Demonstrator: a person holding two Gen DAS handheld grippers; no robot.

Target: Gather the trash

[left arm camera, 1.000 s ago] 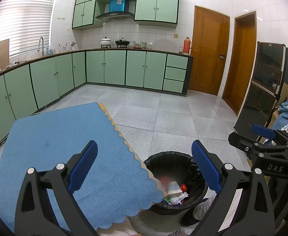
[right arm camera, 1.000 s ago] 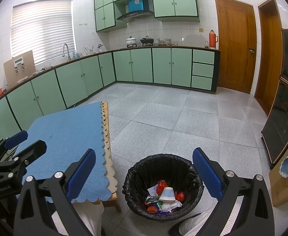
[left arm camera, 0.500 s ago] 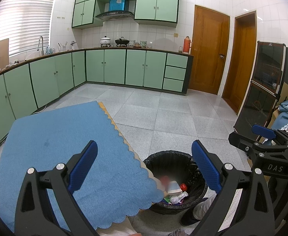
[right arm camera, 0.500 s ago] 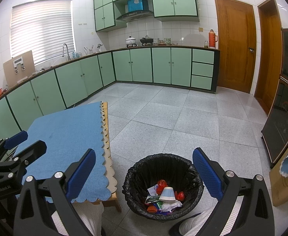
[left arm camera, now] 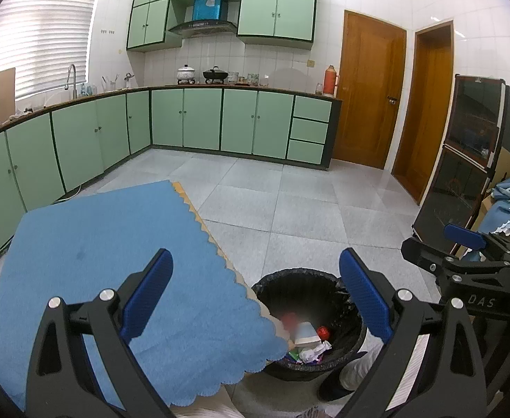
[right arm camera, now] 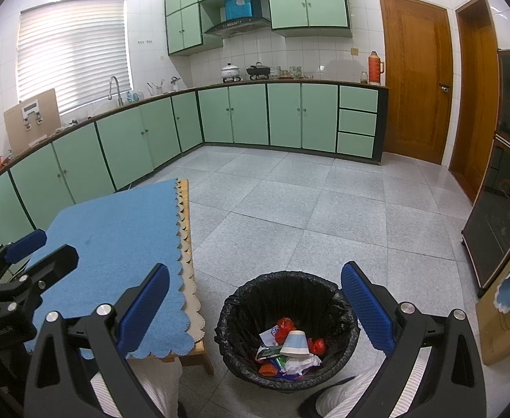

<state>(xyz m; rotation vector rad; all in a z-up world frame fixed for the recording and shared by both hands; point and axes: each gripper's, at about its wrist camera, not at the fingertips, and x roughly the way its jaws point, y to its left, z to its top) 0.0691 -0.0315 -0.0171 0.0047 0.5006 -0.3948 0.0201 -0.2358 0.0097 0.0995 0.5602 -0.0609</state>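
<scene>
A black-lined trash bin (right arm camera: pixel 286 292) stands on the floor beside the low table; in it lie a paper cup (right arm camera: pixel 295 343), red wrappers (right arm camera: pixel 316 345) and crumpled paper. The same bin (left arm camera: pixel 300 285) shows in the left wrist view, partly behind the table's corner. My right gripper (right arm camera: pixel 255 306) hangs open above the bin with nothing between its fingers. My left gripper (left arm camera: pixel 255 299) is open too, over the table's near corner and empty. The blue cloth (left arm camera: pixel 115 254) on the table is bare.
Green cabinets (right arm camera: pixel 265 115) line the far and left walls, with wooden doors (right arm camera: pixel 415 76) at the right. A dark glass cabinet (left arm camera: pixel 471 160) stands right of the bin. A person's knees in striped trousers (right arm camera: pixel 150 386) flank the bin. Grey tiled floor (right arm camera: pixel 307 202) stretches ahead.
</scene>
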